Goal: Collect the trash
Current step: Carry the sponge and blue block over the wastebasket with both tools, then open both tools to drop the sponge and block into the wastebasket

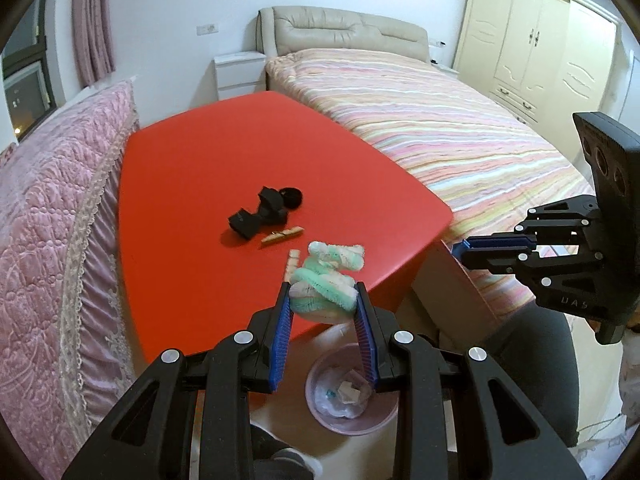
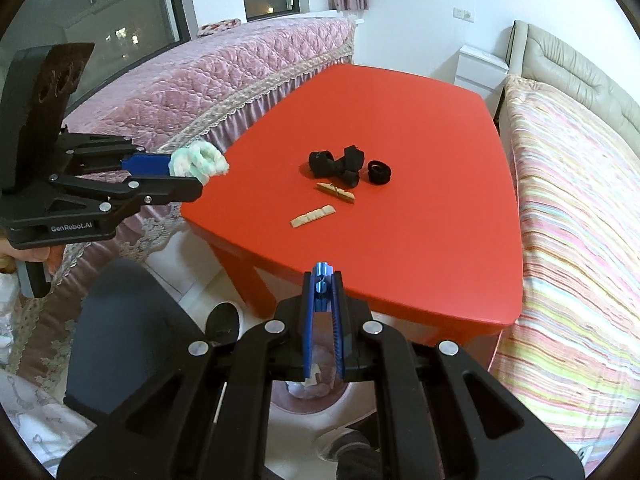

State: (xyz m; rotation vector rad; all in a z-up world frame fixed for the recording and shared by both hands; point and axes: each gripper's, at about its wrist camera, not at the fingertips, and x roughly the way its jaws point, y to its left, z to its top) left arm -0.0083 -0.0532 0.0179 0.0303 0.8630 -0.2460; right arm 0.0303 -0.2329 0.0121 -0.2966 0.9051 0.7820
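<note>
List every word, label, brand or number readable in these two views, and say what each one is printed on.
"GenRobot.AI": white lettering on the black body of the left gripper, seen from the right wrist view.
"UAS" or similar: faint embossed letters on the black body of the right gripper, too blurred to read with certainty.
Nothing else carries legible text; the fuzzy green-and-white item in the left gripper has none.
</note>
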